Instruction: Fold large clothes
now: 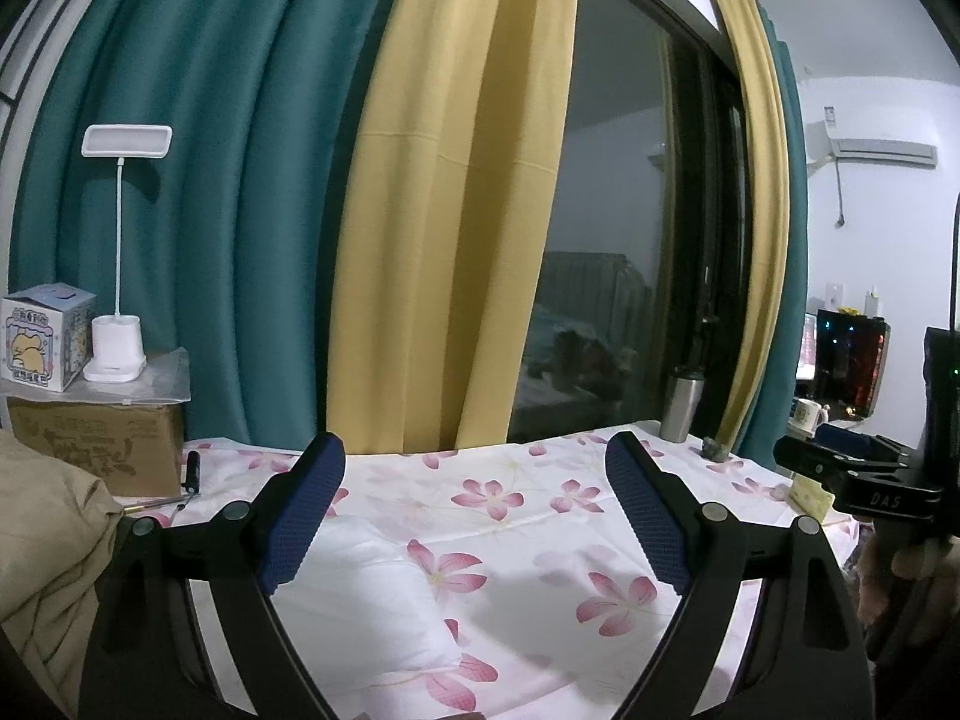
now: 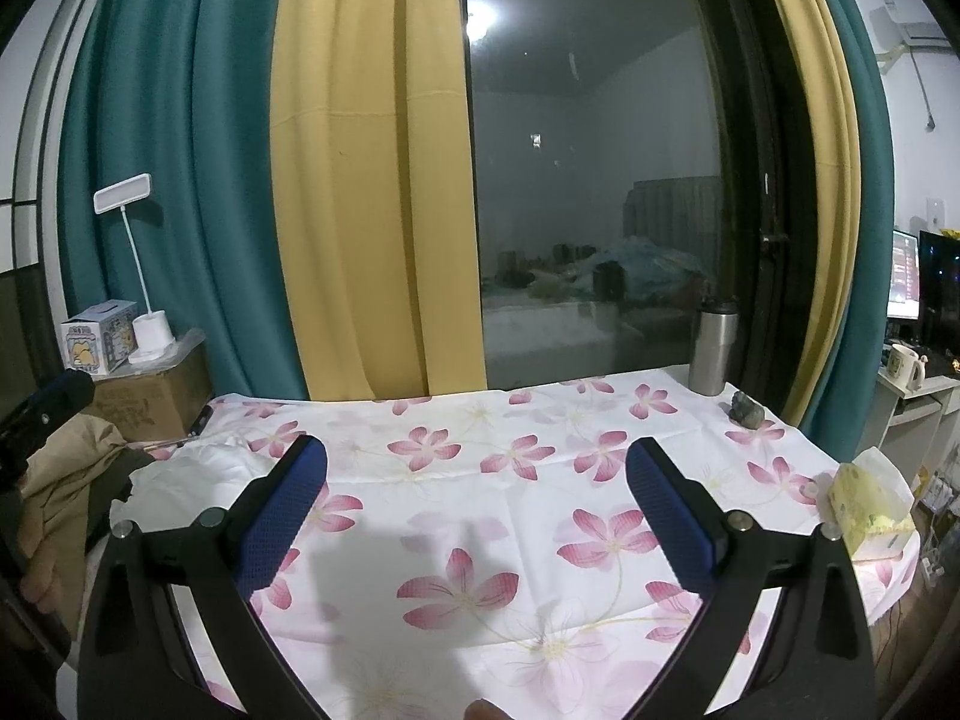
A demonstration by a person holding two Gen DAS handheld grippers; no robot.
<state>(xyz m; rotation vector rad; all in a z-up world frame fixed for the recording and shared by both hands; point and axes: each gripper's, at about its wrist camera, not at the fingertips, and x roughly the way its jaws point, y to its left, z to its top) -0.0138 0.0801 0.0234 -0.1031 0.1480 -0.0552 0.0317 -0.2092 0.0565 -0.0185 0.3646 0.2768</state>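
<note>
Hovering over the flowered cloth (image 2: 510,480) that covers the surface, both claws stand released with nothing between their blue pads: the left claw (image 1: 474,510) sits above the cloth's left part, the right claw (image 2: 477,507) above its middle. The clothes to fold appear to be the tan garment (image 1: 54,540), bunched in a heap just off the cloth's left edge, with a white piece (image 1: 360,588) lying flat on the cloth beside it; neither is gripped, so the folding looks not yet begun. To do this step well, I would judge that the left claw should reach toward the heap at the cloth's left edge, pinch a single hem or shoulder and not a thick wad, and drag it onto the open middle of the cloth while the right claw takes the opposite corner to spread it flat. Beyond the cloth's left edge a cardboard box (image 1: 96,444) stays closed, its contents hidden, and carries a small printed carton (image 1: 42,342) and a white lamp (image 1: 117,354). At the cloth's far right corner stands a steel tumbler (image 2: 714,348), lidded, contents unseen; at its right edge a yellow tissue pack (image 2: 870,504) shows a tissue poking out.
</note>
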